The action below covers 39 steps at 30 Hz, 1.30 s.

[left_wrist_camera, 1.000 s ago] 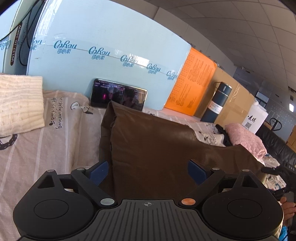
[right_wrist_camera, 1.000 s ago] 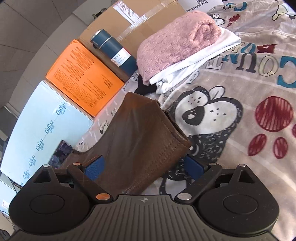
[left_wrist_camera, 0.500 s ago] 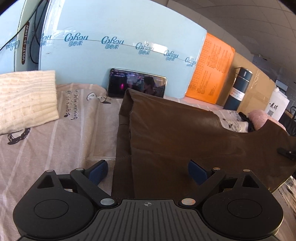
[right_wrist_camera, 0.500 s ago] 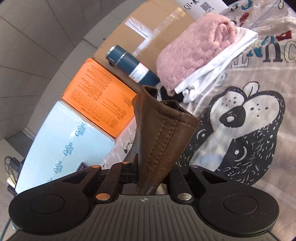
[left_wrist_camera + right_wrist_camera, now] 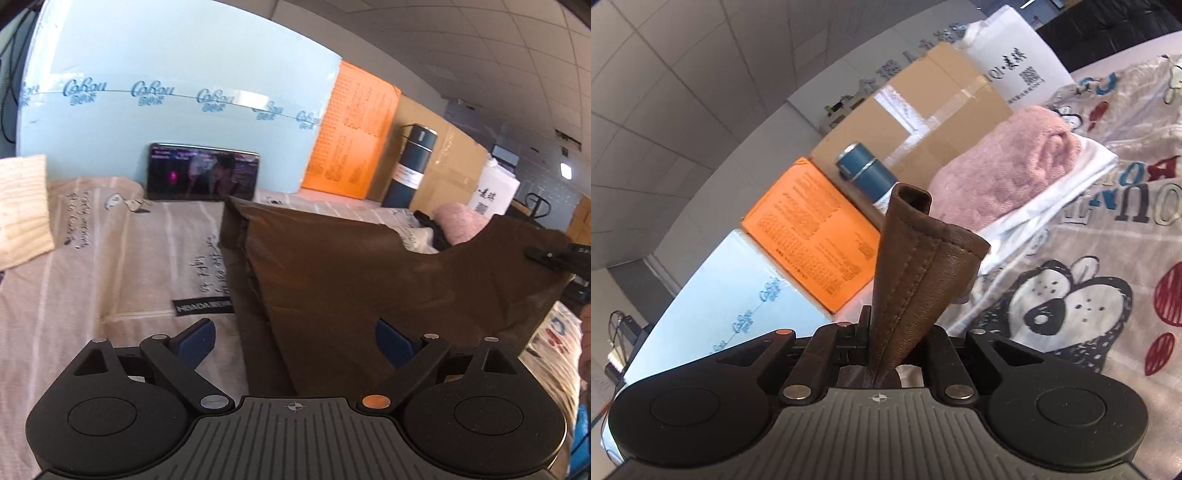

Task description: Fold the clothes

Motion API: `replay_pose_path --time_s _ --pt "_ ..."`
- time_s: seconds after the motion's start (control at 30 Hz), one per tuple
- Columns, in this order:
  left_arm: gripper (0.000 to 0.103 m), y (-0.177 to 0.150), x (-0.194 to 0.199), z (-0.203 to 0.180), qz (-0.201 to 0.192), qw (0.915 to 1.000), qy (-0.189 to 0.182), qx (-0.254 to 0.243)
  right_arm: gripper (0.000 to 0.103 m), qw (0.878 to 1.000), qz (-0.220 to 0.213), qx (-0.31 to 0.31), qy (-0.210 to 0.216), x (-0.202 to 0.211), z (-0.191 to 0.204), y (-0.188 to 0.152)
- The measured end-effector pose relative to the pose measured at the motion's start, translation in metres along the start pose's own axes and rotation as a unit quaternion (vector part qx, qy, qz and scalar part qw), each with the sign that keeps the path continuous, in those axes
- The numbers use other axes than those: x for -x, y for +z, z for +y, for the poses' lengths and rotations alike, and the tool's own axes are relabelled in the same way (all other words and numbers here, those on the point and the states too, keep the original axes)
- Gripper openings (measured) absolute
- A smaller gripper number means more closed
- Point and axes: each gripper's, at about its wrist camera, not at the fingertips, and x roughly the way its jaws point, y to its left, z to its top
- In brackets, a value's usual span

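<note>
Where pinched, brown garment (image 5: pixel 916 273) upright

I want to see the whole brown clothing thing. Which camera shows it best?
The left wrist view: there the brown garment spreads wide over the bedding, one corner lifted at the right. The right wrist view shows only a stitched brown edge bunched up in the shut right gripper.

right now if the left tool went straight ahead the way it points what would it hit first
Most likely the brown garment: the open left tool points at its raised fold, which lies just ahead. Depth is hard to judge through the fisheye.
</note>
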Motion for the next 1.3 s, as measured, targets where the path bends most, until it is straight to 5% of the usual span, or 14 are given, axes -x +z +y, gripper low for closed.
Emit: replay_pose_path --time_s 0.3,0.57,0.73,0.87,1.1,1.3 --pt "0.095 -0.001 -0.008 0.0 0.028 0.9992 0.023 -0.018 0.008 0.99 0.052 0.088 0.099 -0.017 0.073 -0.024" --pt "0.095 -0.001 -0.004 0.001 0.013 0.9998 0.015 -0.008 0.01 0.97 0.133 0.171 0.114 -0.045 0.11 -0.078" --pt "0.095 0.003 0.006 0.008 -0.023 0.9994 0.017 0.018 0.03 0.952 0.171 0.221 0.128 -0.043 0.115 -0.104" --pt "0.095 0.006 0.015 0.015 -0.055 0.9974 0.022 0.04 0.076 0.934 0.198 0.25 0.16 -0.038 0.121 -0.116" --pt "0.095 0.009 0.019 0.021 -0.073 0.9953 0.009 0.063 0.091 0.898 0.241 0.264 0.258 -0.026 0.131 -0.13" --pt "0.095 0.009 0.018 0.03 -0.064 0.9927 -0.03 0.097 0.092 0.891 0.311 0.246 0.223 -0.051 0.126 -0.144"
